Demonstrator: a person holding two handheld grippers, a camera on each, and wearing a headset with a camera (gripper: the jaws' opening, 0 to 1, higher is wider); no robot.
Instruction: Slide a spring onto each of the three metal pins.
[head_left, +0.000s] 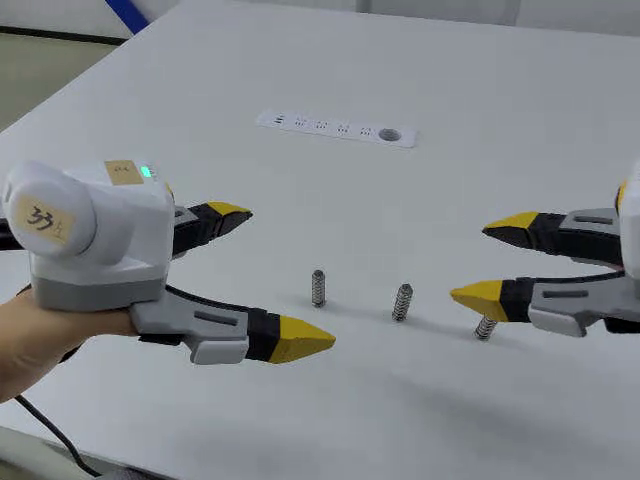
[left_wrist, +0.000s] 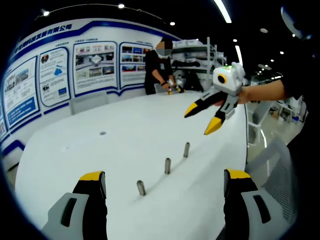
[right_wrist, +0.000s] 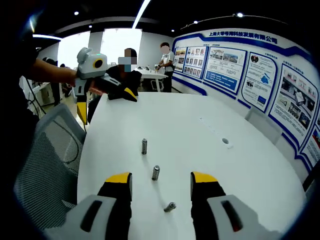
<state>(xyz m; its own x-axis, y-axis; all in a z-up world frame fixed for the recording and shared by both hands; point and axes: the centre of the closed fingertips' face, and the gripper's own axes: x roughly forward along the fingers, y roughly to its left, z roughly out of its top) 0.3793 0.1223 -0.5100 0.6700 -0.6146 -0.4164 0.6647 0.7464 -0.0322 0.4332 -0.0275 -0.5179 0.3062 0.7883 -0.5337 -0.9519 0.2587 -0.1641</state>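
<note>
Three upright pins (head_left: 402, 301), seemingly carrying springs (head_left: 319, 287) already, line up between left gripper (head_left: 290, 276) and right gripper (head_left: 470, 262), nearer the right; both gape empty.

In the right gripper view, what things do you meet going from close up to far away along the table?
nearest spring, leaning → middle spring → farthest spring → left gripper, held open beyond them
</note>
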